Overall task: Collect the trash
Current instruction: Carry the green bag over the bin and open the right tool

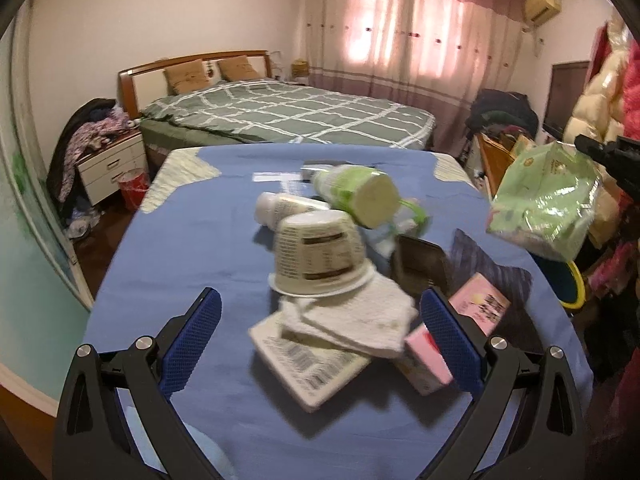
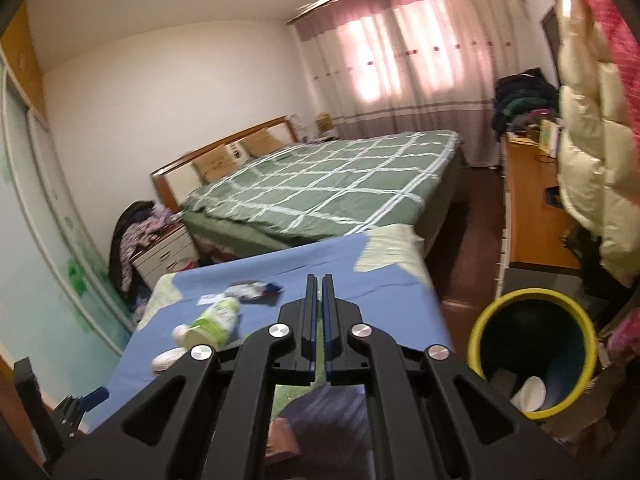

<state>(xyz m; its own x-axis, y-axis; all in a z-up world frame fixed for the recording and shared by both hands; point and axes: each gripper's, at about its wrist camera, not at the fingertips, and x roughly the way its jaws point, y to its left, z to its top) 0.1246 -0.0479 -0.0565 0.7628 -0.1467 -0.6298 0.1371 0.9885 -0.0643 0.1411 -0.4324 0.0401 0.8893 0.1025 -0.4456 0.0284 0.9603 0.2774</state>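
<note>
In the left wrist view a pile of trash lies on the blue-covered table (image 1: 180, 240): an upturned paper cup (image 1: 316, 256), a green-and-white bottle (image 1: 356, 194), a white bottle (image 1: 276, 206), folded tissue (image 1: 356, 320), a flat white box (image 1: 312, 368) and pink boxes (image 1: 480, 308). My left gripper (image 1: 320, 340) is open, its blue pads either side of the tissue and cup. My right gripper (image 1: 600, 156) holds a green plastic wrapper (image 1: 548, 204) in the air at the table's right. In the right wrist view its jaws (image 2: 319, 308) are shut, with a green sliver between them. The yellow-rimmed bin (image 2: 532, 352) stands lower right.
A bed with a green checked cover (image 1: 288, 116) lies behind the table. A nightstand with clothes (image 1: 108, 160) and a red bucket (image 1: 134, 190) stand at the left. Coats (image 2: 592, 160) hang at the right beside a wooden desk (image 2: 532, 208). The bin holds a white cup (image 2: 530, 394).
</note>
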